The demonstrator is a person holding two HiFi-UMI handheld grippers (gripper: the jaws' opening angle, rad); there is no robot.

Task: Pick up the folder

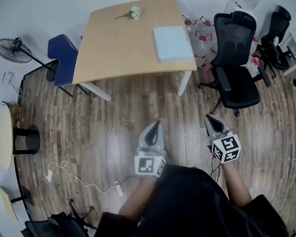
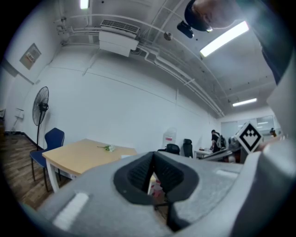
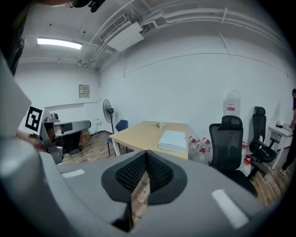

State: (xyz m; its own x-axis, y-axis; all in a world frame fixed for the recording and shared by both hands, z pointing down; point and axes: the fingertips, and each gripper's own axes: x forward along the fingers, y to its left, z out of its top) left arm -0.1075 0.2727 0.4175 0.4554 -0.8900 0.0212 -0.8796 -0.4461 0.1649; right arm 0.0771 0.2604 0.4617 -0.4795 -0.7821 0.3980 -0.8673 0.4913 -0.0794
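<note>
A pale blue folder (image 1: 173, 43) lies flat on the right part of a light wooden table (image 1: 119, 47); in the right gripper view the folder (image 3: 173, 140) sits near the table's right edge. My left gripper (image 1: 156, 124) and right gripper (image 1: 208, 117) hover over the wood floor well short of the table, both shut with nothing between the jaws. In the left gripper view my left gripper (image 2: 153, 157) points level toward the table (image 2: 81, 155). My right gripper (image 3: 145, 155) points toward the table's near corner.
A small white flower (image 1: 133, 13) lies at the table's far edge. A black office chair (image 1: 233, 69) stands right of the table, with water jugs (image 1: 199, 36) behind it. A blue chair (image 1: 62, 59) and a standing fan (image 1: 13, 50) are to the left. Cables (image 1: 84, 182) trail on the floor.
</note>
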